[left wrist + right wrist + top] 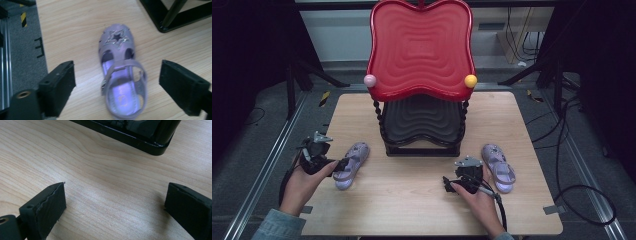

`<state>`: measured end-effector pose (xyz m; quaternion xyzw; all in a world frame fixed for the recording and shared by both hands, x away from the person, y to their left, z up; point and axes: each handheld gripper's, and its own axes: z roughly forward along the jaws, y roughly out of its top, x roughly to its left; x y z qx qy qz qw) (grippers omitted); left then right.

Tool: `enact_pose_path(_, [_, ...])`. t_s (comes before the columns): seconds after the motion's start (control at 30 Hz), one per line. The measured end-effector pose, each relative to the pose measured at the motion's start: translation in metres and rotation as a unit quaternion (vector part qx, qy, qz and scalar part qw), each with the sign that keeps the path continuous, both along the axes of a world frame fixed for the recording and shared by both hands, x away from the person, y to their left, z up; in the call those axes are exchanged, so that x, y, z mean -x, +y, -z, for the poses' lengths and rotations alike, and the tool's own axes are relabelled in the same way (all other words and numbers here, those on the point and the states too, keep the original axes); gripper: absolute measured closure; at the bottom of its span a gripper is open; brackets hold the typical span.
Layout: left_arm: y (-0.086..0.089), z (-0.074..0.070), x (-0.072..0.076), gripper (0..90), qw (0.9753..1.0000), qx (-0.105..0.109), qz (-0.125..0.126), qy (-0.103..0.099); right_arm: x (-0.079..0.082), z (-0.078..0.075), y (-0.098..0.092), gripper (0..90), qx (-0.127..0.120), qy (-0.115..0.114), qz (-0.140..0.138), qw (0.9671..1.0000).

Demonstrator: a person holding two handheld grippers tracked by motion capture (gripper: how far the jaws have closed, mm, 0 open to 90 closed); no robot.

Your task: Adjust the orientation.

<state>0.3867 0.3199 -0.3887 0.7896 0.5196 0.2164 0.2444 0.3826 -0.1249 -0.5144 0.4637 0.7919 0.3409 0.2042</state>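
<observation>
Sandals, two small lilac ones, lie on a pale wooden table (422, 200), one at each side of a two-tier stand. Nearest the person's left is the left sandal (351, 165), lying flat and angled with its toe toward the stand; seen from the left gripper view it carries a glittery star on the toe and an ankle strap across a shiny insole (121, 77). The left gripper (343, 165), held in the person's left hand (304, 182), has its two black jaws spread wide, one on either side of the heel end of this sandal, with bare wood between each jaw and the shoe, so it grips nothing. The right sandal (498, 167) lies flat near the table's right side, toe pointing away from the person. Just beside it to the left sits the right gripper (447, 184), held in the right hand (477, 197); in its own view the jaws stand wide apart over bare wood grain, holding nothing. Behind the sandals, at the middle of the table, stands the black-framed stand (422, 147) with a dark rippled lower tray (422, 120) and a red rippled upper tray (421, 45). A pink knob (370, 80) and a yellow knob (470, 80) sit at the red tray's front corners. Grey floor and black cables (572, 190) surround the table.
</observation>
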Motion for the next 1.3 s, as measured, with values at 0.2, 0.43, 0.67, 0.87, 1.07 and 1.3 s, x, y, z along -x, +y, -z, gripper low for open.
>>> enact_pose_path(0.2, [0.014, 0.007, -0.004, 26.2, 0.9997, 0.0, -0.006, 0.024, 0.0, 0.0, 0.0, 3.8, 0.0, -0.001, -0.002, 1.0])
enact_pose_path(0.43, [0.015, 0.017, -0.012, 36.3, 0.9987, -0.01, 0.005, 0.051, 0.0, 0.0, 0.0, 3.8, -0.001, -0.001, -0.002, 1.0])
enact_pose_path(0.67, [0.016, 0.036, -0.021, 45.0, 0.9954, -0.016, 0.01, 0.094, 0.0, 0.0, 0.0, 3.8, -0.001, 0.0, -0.002, 1.0])
enact_pose_path(0.87, [0.018, 0.05, -0.022, 50.5, 0.993, -0.014, 0.011, 0.117, 0.0, 0.0, 0.0, 3.8, -0.001, 0.0, -0.002, 1.0])
enact_pose_path(1.07, [0.023, 0.057, -0.024, 54.8, 0.9913, -0.008, 0.006, 0.131, 0.0, 0.0, 0.0, 3.8, -0.001, 0.0, -0.002, 1.0])
enact_pose_path(1.3, [0.023, 0.06, -0.026, 62.3, 0.9901, 0.0, 0.012, 0.14, 0.0, 0.0, 0.0, 3.8, -0.002, 0.0, -0.003, 1.0])
